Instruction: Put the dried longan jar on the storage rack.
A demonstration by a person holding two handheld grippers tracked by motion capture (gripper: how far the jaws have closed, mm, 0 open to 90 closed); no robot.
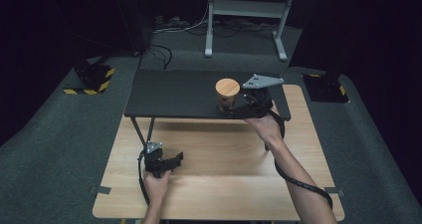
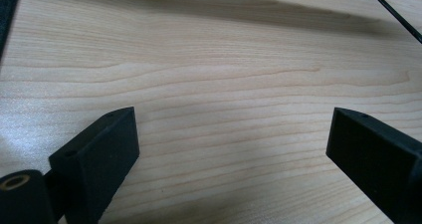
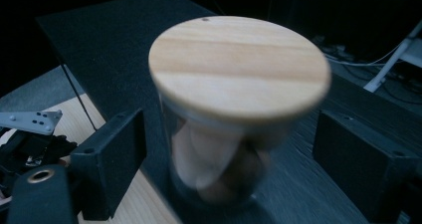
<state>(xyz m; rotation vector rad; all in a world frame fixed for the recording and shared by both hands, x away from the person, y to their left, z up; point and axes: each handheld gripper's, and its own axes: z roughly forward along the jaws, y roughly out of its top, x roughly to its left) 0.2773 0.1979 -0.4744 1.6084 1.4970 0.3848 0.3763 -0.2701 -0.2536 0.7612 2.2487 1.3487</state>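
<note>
The jar (image 3: 219, 134) stands near the front edge of the dark raised shelf (image 1: 169, 92), between the spread jaws of the right gripper (image 1: 238, 106), which are not touching it. Nearer the person, the left gripper (image 1: 166, 163) lies on the wooden surface (image 1: 224, 184), jaws apart and empty. The glass wall looks rigid, smooth, breakable (contents blurred); grasp mid-body, below the wooden lid (image 3: 239, 64).
</note>
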